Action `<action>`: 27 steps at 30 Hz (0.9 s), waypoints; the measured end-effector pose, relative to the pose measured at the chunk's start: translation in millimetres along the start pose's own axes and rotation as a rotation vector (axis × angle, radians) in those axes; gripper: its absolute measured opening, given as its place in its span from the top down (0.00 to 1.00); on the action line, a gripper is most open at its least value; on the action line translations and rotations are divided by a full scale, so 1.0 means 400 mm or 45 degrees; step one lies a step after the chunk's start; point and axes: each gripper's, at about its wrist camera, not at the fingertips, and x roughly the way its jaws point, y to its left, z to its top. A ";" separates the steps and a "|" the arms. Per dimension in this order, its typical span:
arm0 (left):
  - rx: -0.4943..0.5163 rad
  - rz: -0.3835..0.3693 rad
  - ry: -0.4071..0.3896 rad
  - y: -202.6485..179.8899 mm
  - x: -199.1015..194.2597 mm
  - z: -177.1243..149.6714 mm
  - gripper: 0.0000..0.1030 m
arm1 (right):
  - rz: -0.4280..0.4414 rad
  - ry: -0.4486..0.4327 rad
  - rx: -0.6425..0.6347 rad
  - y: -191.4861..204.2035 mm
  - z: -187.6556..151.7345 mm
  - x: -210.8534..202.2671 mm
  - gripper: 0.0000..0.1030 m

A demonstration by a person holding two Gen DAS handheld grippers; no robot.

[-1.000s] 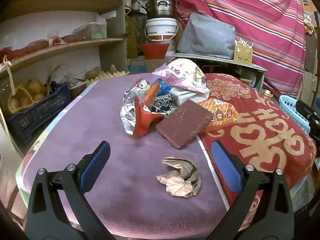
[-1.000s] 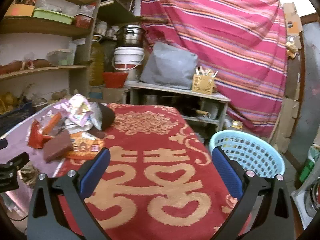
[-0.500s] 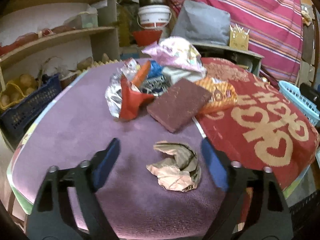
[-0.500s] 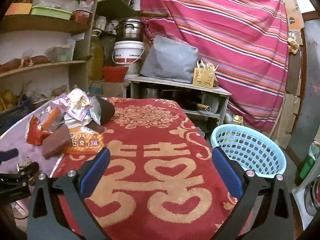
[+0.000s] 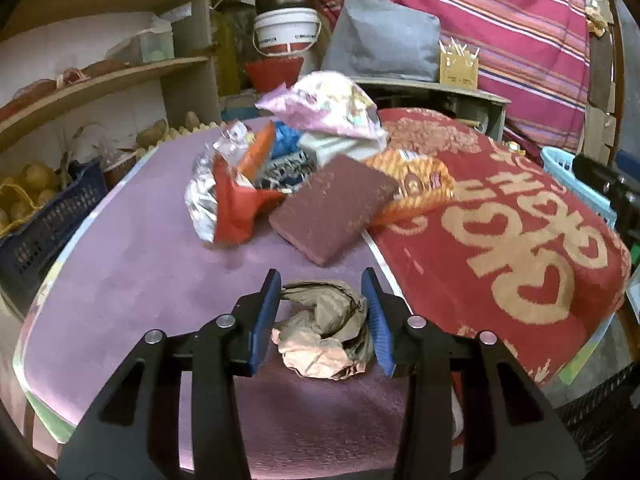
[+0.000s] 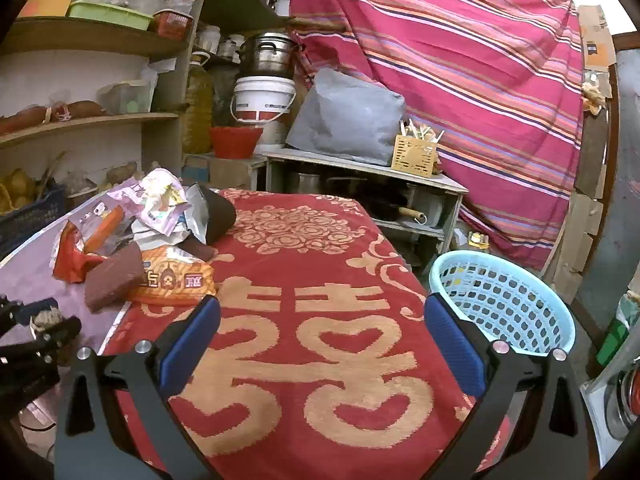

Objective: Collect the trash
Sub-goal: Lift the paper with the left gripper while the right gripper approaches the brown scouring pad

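A crumpled brown paper ball [image 5: 320, 328] lies on the purple table mat [image 5: 140, 264] near its front edge. My left gripper [image 5: 321, 280] straddles the ball, jaws closing, and both blue pads touch its sides. Farther back sits a pile of trash [image 5: 304, 168]: a red wrapper, foil, a maroon pad, an orange snack bag and a pink bag. My right gripper [image 6: 322, 304] hangs open over the red patterned cloth [image 6: 320, 360] with nothing between its fingers. The same pile [image 6: 152, 232] shows at the left of the right wrist view.
A light blue plastic basket [image 6: 500, 304] stands beside the table on the right. Shelves with produce and a dark blue crate [image 5: 44, 216] line the left. A low shelf with a grey bag [image 6: 348, 116] and a striped curtain are behind the table.
The left gripper's jaws have come in from wide open onto the crumpled paper, and the gripper has moved forward over it. The right gripper has stayed put and open.
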 end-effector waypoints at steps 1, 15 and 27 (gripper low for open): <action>-0.005 -0.001 -0.009 0.005 -0.007 0.007 0.61 | 0.005 -0.002 0.001 0.003 0.002 -0.001 0.04; -0.008 0.078 -0.149 0.132 -0.073 0.192 0.61 | 0.117 -0.064 -0.061 0.126 0.088 -0.016 0.04; -0.110 0.063 -0.132 0.256 -0.045 0.196 0.61 | 0.198 -0.029 -0.102 0.247 0.125 0.031 0.04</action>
